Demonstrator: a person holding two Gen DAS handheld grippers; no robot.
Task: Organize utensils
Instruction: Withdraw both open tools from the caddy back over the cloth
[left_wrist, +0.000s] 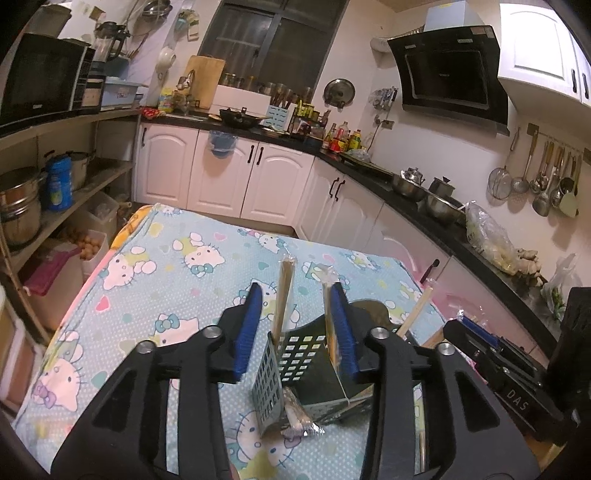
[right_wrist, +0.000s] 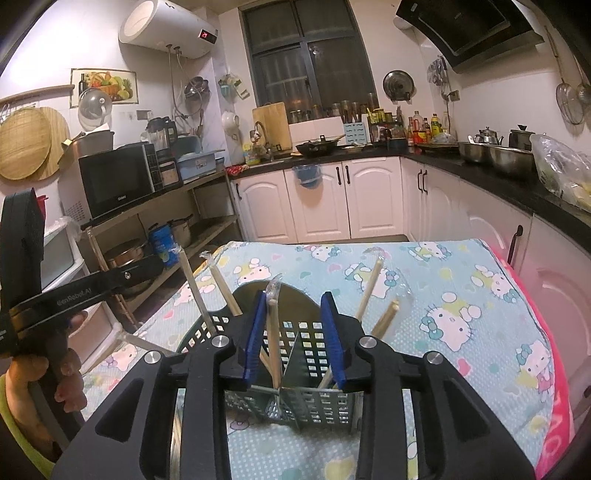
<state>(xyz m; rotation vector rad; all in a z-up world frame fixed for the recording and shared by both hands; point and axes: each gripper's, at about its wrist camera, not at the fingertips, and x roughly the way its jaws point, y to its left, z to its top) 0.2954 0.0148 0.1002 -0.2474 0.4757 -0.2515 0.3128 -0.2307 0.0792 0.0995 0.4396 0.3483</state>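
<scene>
Now both grippers, left (left_wrist: 297, 325) and right (right_wrist: 295, 336), over caddy (right_wrist: 314, 402) mid-tabletop (right_wrist: 461, 280); jaws spread, chopsticks (right_wrist: 273, 332) standing loose between, unpinched.

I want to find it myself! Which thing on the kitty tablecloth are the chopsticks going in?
Look at the table with the blue cartoon-cat tablecloth in the middle of the kitchen. On its near end stands a dark grey plastic utensil holder, right by the blue-padded grippers. It is the only thing with walls full of little square holes, and wrapped chopsticks poke up out of it.
</scene>
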